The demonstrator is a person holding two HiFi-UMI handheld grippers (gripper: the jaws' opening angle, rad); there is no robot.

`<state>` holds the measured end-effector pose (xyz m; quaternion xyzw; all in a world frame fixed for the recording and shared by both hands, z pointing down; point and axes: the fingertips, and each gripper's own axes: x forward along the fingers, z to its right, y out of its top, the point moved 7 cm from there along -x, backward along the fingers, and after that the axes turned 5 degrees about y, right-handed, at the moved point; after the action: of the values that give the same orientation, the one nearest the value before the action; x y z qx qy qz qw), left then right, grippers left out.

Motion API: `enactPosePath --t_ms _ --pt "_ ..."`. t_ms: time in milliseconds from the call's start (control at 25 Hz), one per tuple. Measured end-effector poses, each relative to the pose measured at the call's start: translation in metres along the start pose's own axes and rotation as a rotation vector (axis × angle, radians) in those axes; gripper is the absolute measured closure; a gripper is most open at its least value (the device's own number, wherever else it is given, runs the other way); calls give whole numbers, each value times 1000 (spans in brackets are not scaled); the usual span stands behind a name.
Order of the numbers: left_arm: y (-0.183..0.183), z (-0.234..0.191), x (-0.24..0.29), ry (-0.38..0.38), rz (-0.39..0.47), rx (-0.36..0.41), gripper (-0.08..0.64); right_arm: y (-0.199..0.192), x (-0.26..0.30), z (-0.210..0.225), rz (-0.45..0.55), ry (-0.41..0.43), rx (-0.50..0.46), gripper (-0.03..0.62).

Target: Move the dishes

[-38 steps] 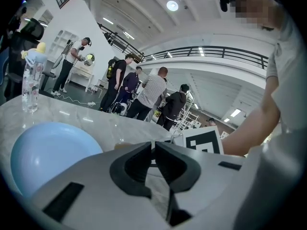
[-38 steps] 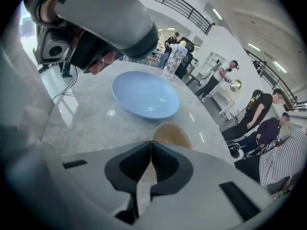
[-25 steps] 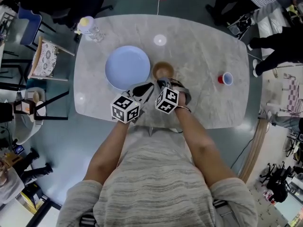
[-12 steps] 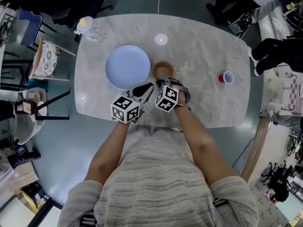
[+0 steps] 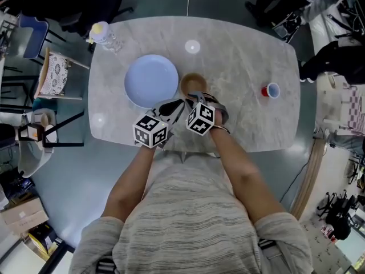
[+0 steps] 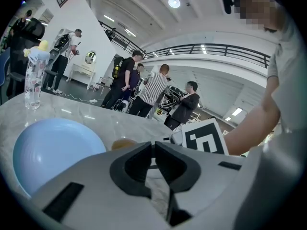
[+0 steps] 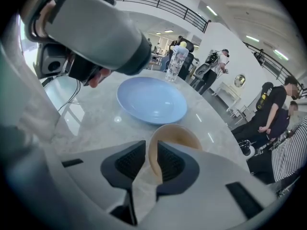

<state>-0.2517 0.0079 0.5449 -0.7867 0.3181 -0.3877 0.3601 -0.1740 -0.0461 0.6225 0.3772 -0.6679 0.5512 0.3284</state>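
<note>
Head view, arms: two bare forearms reach forward side by side. The left gripper (image 5: 173, 108) and the right gripper (image 5: 194, 100) sit close together over the near part of the table (image 5: 245, 50).
Head view, right gripper: it tips steeply down onto the near rim of the brown bowl (image 5: 194, 83).
Head view, left gripper: it lies flatter, its tips at the near edge of the blue plate (image 5: 151, 80).
Head view, surface: pale marble top. Plate and bowl sit just beside each other near the middle, a red cup (image 5: 270, 90) stands well apart on the right, and a clear bottle (image 5: 104, 34) stands at the far left corner.
Head view, room: grey-green floor, with a chair (image 5: 54, 73) left of the table.
Left gripper view, jaws: pressed together, with nothing between them. The plate lies ahead on the left, and the bowl's rim peeks over the jaws.
Left gripper view, room: a white hall with a railed balcony. A group of people (image 6: 153, 87) stands beyond the table.
Right gripper view, jaws: they have just been opening and now stand apart, one on each side of the bowl's near rim. The wall sits between the pads, unsqueezed.
Right gripper view, surface: the bowl is upright on the marble, the plate is just beyond it, and the bottle is at the far edge.
</note>
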Motion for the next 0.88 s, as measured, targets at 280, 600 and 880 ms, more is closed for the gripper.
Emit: enactPosePath --t_ms 280,600,880 --pt "1 5 7 -20 -4 4 520 -3 -11 0 37 -13 26 502" --pt "4 28 26 -70 -11 17 520 -13 -41 4 117 -51 102 503" --pt "6 56 56 -132 -21 35 520 -42 -70 17 154 -109 198 505"
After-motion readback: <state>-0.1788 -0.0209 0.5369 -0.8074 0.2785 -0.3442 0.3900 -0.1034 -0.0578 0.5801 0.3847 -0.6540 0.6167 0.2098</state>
